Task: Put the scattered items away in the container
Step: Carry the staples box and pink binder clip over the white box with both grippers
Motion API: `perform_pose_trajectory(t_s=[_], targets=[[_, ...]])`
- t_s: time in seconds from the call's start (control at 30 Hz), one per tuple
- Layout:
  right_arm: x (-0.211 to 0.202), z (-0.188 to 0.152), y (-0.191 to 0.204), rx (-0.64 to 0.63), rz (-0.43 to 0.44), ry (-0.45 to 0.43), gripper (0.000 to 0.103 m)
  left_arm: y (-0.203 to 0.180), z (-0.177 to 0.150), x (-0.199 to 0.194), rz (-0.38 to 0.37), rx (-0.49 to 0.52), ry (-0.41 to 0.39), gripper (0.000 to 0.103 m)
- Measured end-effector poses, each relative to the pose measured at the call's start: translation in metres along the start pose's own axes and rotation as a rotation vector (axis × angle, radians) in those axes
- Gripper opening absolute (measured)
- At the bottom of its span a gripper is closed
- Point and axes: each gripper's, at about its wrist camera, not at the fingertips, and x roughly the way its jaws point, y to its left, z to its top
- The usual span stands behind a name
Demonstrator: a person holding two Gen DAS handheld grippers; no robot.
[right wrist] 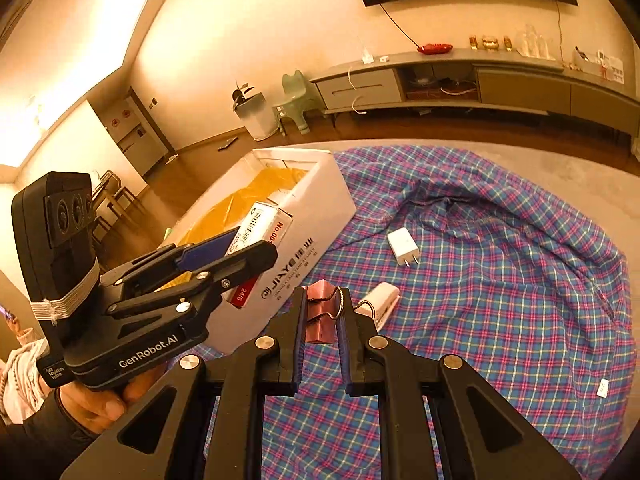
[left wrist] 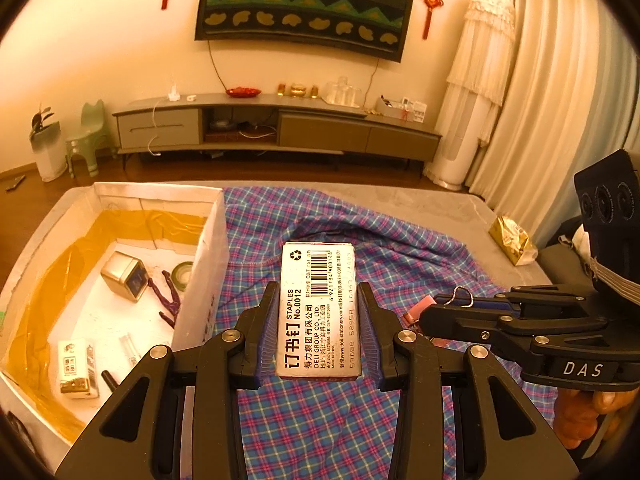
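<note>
My left gripper (left wrist: pixel 318 304) is shut on a white staples box (left wrist: pixel 318 312) and holds it above the plaid cloth, just right of the white container (left wrist: pixel 208 248). The left gripper also shows in the right wrist view (right wrist: pixel 236 248) with the staples box (right wrist: pixel 260 224) near the container's wall (right wrist: pixel 320 208). My right gripper (right wrist: pixel 322 300) is shut on a pink binder clip (right wrist: pixel 320 312) over the cloth; the right gripper shows in the left wrist view (left wrist: pixel 436 312) with the clip (left wrist: pixel 420 308). A white charger plug (right wrist: pixel 403 245) and a white stapler (right wrist: pixel 380 300) lie on the cloth.
The container holds a small tin (left wrist: pixel 124 276), a tape roll (left wrist: pixel 182 274), a purple figure (left wrist: pixel 168 300) and a small carton (left wrist: pixel 76 368). The plaid cloth (right wrist: pixel 500 280) covers a grey table (left wrist: pixel 420 204). A gold packet (left wrist: pixel 512 240) lies at the table's right edge.
</note>
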Motion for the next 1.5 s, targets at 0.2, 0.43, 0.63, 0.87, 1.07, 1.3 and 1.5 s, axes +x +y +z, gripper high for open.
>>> perform_pose_trajectory(t_s=[0.2, 0.43, 0.63, 0.87, 1.07, 1.3, 1.5], targets=[[-0.006, 0.007, 0.020, -0.033, -0.013, -0.027, 0.015, 0.007, 0.001, -0.013, 0.000, -0.016, -0.026, 0.039], [-0.009, 0.015, 0.045, -0.071, -0.014, -0.051, 0.015, 0.021, 0.003, -0.025, -0.010, -0.052, -0.045, 0.039], [-0.005, 0.024, 0.067, -0.111, -0.019, -0.070, 0.015, 0.036, 0.006, -0.038, -0.022, -0.095, -0.065, 0.039], [0.003, 0.030, 0.092, -0.160, -0.023, -0.083, 0.015, 0.053, 0.007, -0.046, -0.025, -0.127, -0.086, 0.039], [0.009, 0.034, 0.108, -0.189, -0.022, -0.094, 0.015, 0.072, 0.007, -0.051, -0.021, -0.163, -0.096, 0.039], [0.021, 0.038, 0.127, -0.218, -0.011, -0.099, 0.015, 0.100, 0.010, -0.055, -0.012, -0.214, -0.107, 0.039], [0.030, 0.042, 0.147, -0.250, 0.003, -0.102, 0.015, 0.122, 0.010, -0.055, -0.011, -0.256, -0.103, 0.039]])
